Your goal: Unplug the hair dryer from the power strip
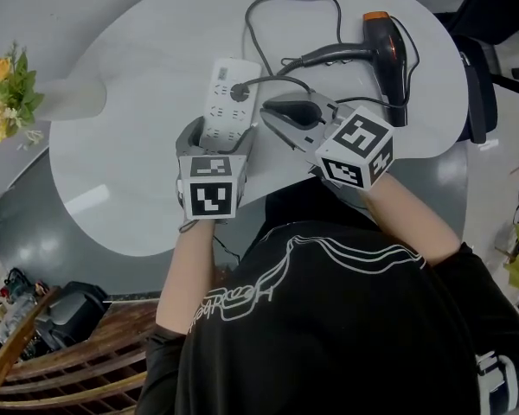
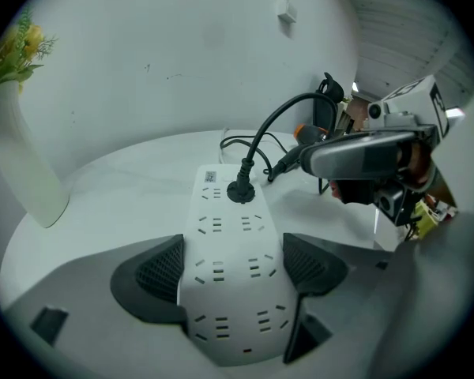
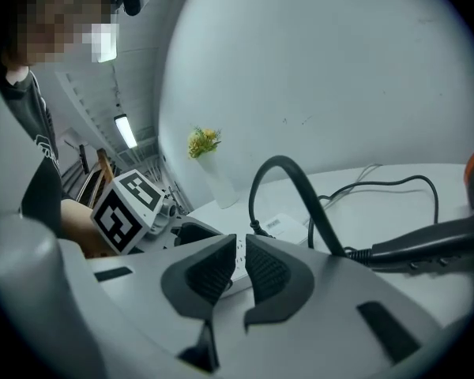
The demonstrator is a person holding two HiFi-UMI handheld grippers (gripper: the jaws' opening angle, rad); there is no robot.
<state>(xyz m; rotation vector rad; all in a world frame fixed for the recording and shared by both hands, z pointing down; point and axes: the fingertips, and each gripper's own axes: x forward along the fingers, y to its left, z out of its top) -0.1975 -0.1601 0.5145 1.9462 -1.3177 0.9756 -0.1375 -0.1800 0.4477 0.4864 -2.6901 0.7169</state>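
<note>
You see: power strip white | its plug and cord black | hair dryer right of it black, orange cap | table under it white | your left marker cube and right marker cube black-and-white squares | flowers left of it yellow, vase white

The cord arches over the power strip; open table lies left of it.

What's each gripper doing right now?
Left gripper: open, jaws astride the power strip.
Right gripper: shut, holding nothing.
</note>
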